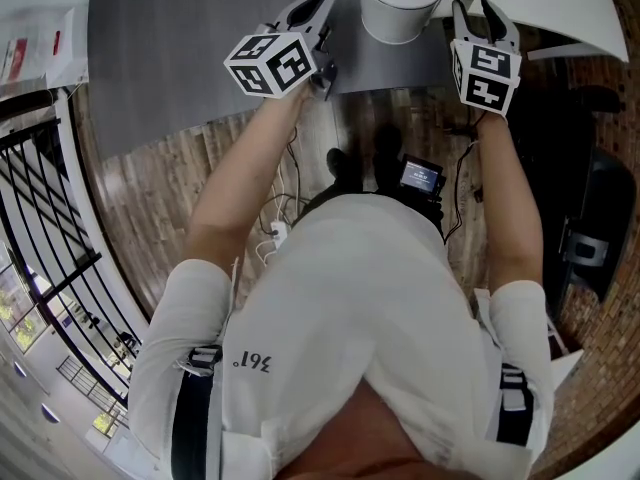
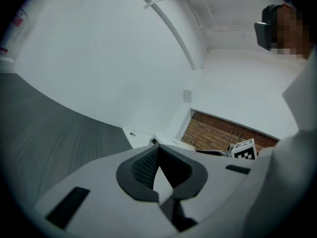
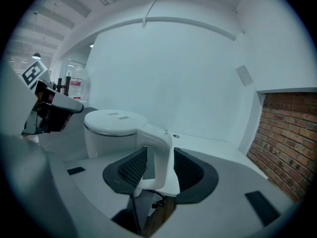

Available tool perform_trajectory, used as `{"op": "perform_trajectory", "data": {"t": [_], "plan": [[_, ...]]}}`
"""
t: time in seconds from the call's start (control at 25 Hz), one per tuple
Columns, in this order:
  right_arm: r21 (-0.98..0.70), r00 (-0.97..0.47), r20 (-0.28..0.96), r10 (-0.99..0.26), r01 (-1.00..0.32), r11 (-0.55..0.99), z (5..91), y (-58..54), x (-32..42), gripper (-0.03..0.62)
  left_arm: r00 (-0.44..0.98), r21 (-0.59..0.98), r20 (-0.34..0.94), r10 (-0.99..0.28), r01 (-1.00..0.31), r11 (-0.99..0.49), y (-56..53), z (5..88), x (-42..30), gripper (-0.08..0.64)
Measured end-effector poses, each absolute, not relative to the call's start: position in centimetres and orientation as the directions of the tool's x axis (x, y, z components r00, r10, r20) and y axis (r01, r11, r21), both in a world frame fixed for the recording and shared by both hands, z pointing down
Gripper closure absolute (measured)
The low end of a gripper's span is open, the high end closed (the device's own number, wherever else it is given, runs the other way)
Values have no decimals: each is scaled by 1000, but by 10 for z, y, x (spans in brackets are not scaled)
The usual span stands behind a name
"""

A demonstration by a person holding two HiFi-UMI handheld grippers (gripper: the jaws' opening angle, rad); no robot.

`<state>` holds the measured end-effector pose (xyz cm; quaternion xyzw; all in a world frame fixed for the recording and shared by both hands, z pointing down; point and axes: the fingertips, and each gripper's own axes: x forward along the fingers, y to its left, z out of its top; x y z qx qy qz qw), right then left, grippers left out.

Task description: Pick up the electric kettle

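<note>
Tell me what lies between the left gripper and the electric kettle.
Nothing: in the head view, only a bare strip of grey table separates the left gripper from the electric kettle.

**What You Can't See Well**

In your head view, the top edge cuts off the electric kettle (image 1: 396,16) at the table's near edge. You see only its lower body. Its handle can't be made out beside your right gripper (image 1: 476,10). The little screen (image 1: 421,176) on the floor is too small to read.
</note>
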<state>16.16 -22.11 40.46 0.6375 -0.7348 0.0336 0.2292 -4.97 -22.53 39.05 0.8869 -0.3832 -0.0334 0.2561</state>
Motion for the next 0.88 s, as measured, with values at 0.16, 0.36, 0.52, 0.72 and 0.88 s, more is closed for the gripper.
{"op": "perform_trajectory", "data": {"t": [0.16, 0.36, 0.52, 0.72, 0.88], "plan": [[235, -94, 369, -925, -953, 190, 392, -211, 162, 420, 709, 458, 135, -692, -664, -591, -215, 379, -47, 561], [209, -108, 348, -931, -959, 189, 368, -194, 158, 422, 719, 446, 117, -685, -654, -611, -198, 358, -49, 561], [173, -125, 323, -938, -967, 188, 343, -178, 155, 459, 728, 448, 98, -678, -641, -623, -180, 339, -54, 561], [138, -173, 277, -945, -966, 217, 311, -159, 145, 503, 751, 442, 74, -657, -615, -653, -154, 317, -56, 561], [117, -193, 258, -947, -966, 229, 295, -143, 139, 520, 766, 419, 73, -638, -604, -678, -133, 305, -55, 561]]}}
